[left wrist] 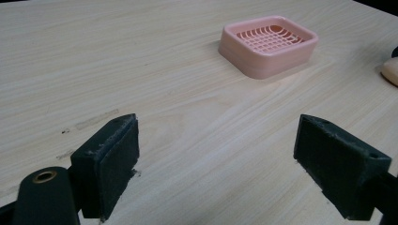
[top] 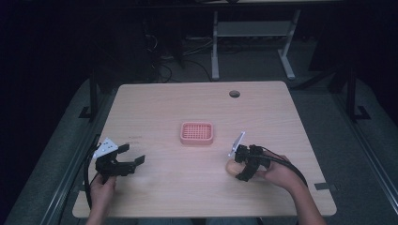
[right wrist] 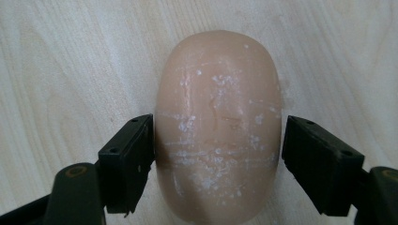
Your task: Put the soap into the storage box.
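Soap bar [right wrist: 218, 126]: oval, beige-pink, its top flecked with white scuffs, laid flat on the table [top: 164, 192]. It is bracketed by the right gripper [top: 233, 165]. In the right gripper view one black pad [right wrist: 131, 161] is seen against the bar's side, while the other pad [right wrist: 319, 161] is seen just beside the opposite side, a thin gap left between; the jaws are thus set about the bar's width apart and not clamped on it. In the high view the gripper is seen pointed down over the bar, held in the person's right hand [top: 277, 173] near the table's front edge.

Soap dish [top: 197, 133]: pink, rectangular, with a slotted grid floor. It is placed forward of the right gripper and to its left, near the middle of the table, well apart from the bar.

Left gripper [top: 132, 154]: held in the person's left hand [top: 103, 187], well to the left of the right gripper, near the table's left front. Its jaws are spread wide, with bare tabletop between the pads [left wrist: 110, 161]. Its nose is aimed toward the dish [left wrist: 267, 44], which is seen ahead of it and to its right.
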